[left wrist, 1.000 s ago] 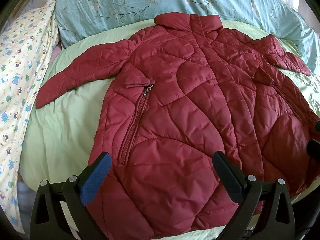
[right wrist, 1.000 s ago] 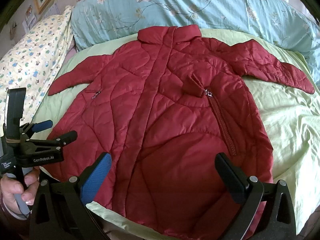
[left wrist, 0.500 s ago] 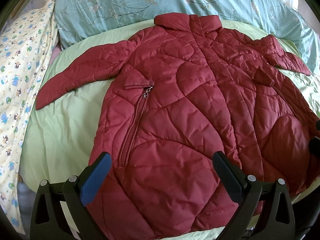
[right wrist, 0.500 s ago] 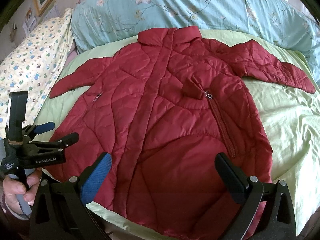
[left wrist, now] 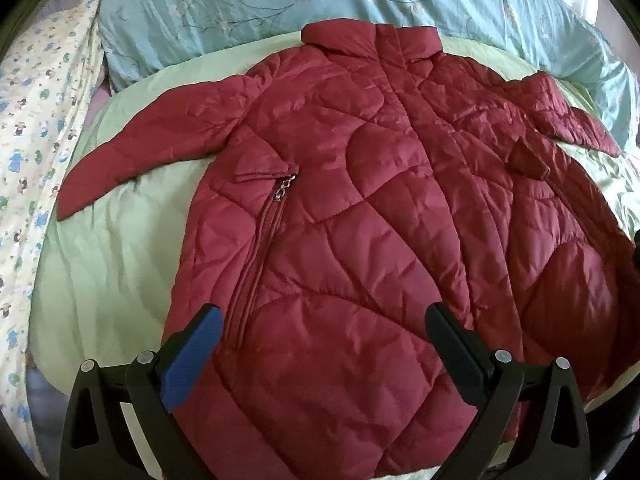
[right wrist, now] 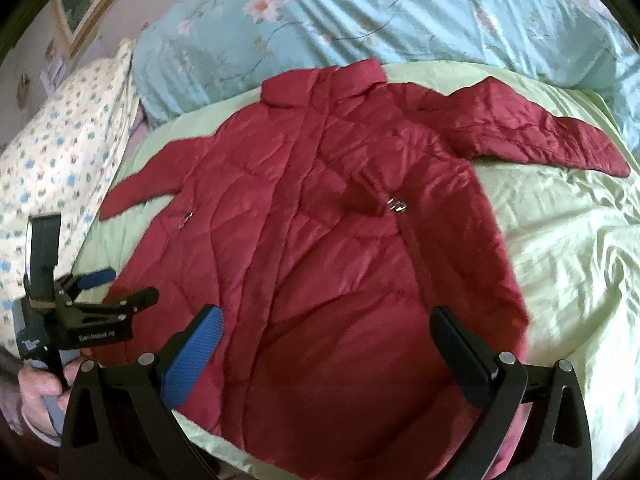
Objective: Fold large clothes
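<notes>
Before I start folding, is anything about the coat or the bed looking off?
Nothing stands out. The red quilted coat lies flat, front up, on the green sheet, closed down the front, both sleeves spread outward. Both pocket zips look closed. The left gripper and right gripper are open above the hem.

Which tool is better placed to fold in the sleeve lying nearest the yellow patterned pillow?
Probably left. The left tool hangs open on that side; the sleeve is close in its view, small and far in the right tool's.
</notes>
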`<move>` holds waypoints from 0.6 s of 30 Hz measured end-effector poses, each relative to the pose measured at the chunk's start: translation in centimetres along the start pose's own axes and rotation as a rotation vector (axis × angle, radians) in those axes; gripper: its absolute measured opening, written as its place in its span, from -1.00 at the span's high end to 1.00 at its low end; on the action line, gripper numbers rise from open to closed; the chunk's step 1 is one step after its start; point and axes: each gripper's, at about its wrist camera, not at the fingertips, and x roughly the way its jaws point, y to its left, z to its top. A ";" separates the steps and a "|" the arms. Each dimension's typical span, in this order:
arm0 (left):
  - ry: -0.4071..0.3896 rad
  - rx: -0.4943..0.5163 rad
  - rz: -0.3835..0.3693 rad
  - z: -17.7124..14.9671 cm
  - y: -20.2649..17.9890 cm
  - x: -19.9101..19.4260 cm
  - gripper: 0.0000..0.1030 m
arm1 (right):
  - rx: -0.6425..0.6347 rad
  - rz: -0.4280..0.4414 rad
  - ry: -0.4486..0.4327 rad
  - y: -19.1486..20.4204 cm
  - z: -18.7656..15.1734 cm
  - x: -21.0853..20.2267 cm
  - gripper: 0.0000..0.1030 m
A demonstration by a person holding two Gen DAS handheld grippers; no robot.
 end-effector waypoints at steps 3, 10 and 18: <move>-0.015 -0.022 -0.027 0.7 0.2 0.6 -0.99 | 0.042 -0.012 -0.040 -2.3 0.9 -0.5 -1.00; -0.019 -0.043 -0.050 2.7 0.9 1.8 -0.99 | 0.146 -0.044 -0.117 -8.5 3.4 -1.7 -1.00; -0.009 -0.035 -0.032 4.6 0.5 3.6 -0.99 | 0.322 -0.064 -0.135 -17.2 7.0 -1.0 -0.98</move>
